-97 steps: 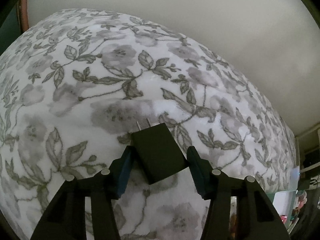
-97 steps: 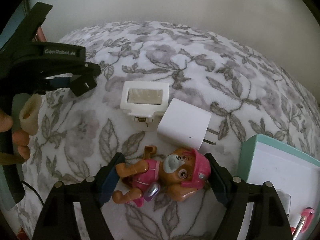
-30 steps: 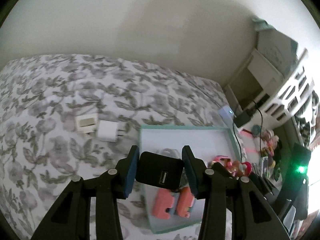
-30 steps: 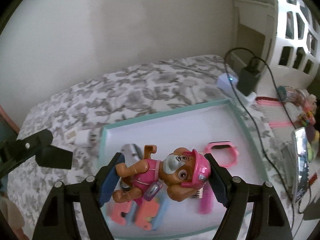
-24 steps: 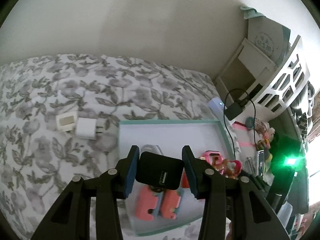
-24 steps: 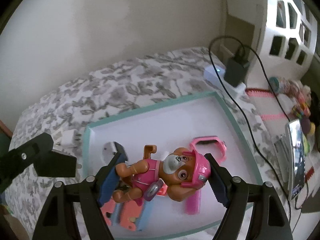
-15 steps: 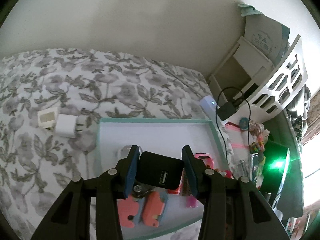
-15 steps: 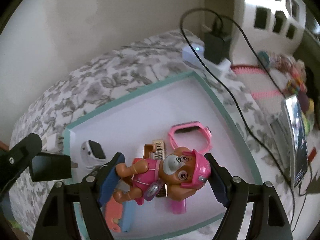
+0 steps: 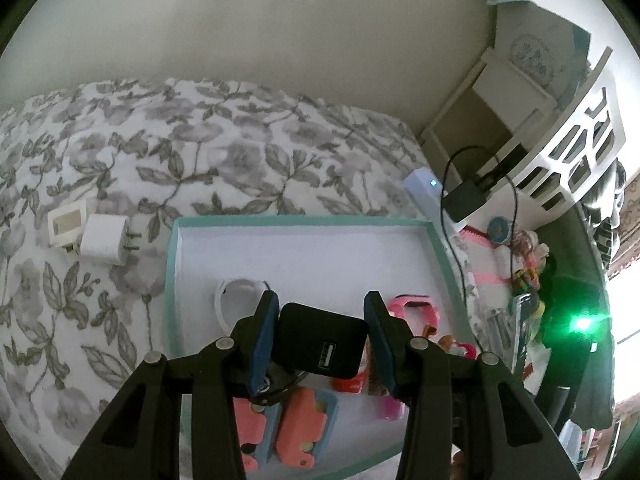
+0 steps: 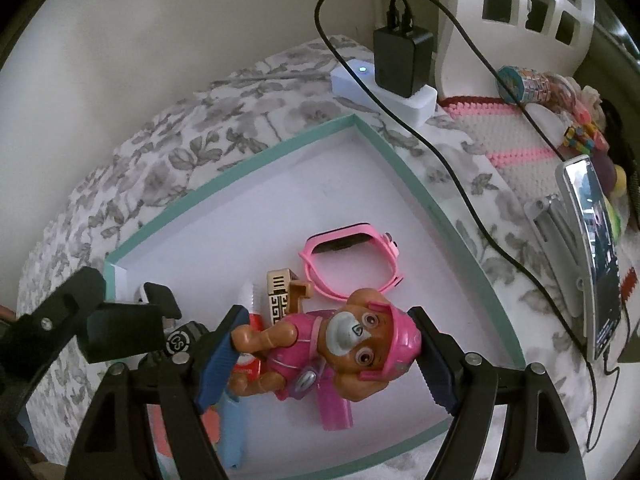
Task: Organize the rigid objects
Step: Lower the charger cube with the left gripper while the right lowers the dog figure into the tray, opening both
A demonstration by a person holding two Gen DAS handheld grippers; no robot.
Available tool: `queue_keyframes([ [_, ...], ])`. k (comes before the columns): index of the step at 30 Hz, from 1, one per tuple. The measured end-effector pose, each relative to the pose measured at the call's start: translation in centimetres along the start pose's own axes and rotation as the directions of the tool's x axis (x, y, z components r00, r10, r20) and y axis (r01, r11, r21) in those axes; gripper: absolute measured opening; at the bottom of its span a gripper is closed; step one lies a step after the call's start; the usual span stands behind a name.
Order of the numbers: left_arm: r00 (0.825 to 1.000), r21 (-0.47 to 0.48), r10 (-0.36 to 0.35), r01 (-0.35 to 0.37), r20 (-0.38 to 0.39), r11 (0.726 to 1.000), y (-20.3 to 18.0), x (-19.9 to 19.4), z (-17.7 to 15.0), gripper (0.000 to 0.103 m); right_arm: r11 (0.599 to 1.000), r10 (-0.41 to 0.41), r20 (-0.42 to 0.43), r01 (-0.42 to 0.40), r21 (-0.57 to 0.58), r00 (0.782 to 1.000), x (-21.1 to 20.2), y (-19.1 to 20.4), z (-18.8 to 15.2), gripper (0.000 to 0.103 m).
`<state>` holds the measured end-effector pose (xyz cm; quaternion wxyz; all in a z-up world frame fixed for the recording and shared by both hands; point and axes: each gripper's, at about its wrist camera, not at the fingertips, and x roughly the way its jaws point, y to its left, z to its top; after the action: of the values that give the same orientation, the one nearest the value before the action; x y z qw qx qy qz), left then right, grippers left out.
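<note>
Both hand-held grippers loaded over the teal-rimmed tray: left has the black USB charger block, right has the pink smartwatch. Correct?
Not quite. The right hand-held gripper is shut on the pink-suited toy pup figure, not the pink smartwatch, which lies loose in the teal-rimmed tray, as the right wrist view shows. The left hand-held gripper does hold the black USB charger block over the tray.

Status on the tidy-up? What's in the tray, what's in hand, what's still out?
Done: the tray already holds a pink watch, a white watch, coral pieces and small items.
In hand: left gripper is shut on a black charger, right gripper shut on a toy dog; both sit over the tray, unreleased.
Left: a white charger and white frame piece lie on the bedspread.
</note>
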<state>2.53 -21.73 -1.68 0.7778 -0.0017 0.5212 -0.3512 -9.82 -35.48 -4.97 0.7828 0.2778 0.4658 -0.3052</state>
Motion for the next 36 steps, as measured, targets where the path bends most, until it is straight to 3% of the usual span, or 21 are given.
queue_keyframes([
  [7,0.997,-0.032,0.014,-0.017,-0.074,0.999,0.9,1.1,-0.6,0.046,1.000,-0.007,-0.039,0.006,-0.021,0.999,0.9,0.3,-0.3,0.082],
  [16,0.993,-0.052,0.041,-0.047,-0.113,0.998,1.4,1.3,-0.6,0.047,0.999,-0.022,-0.087,0.018,-0.045,0.996,2.0,0.5,-0.6,0.082],
  [36,0.995,-0.056,0.078,-0.081,-0.060,0.995,2.5,-2.2,0.5,0.052,0.998,-0.039,-0.055,0.037,-0.045,0.998,1.6,0.6,-0.7,0.085],
])
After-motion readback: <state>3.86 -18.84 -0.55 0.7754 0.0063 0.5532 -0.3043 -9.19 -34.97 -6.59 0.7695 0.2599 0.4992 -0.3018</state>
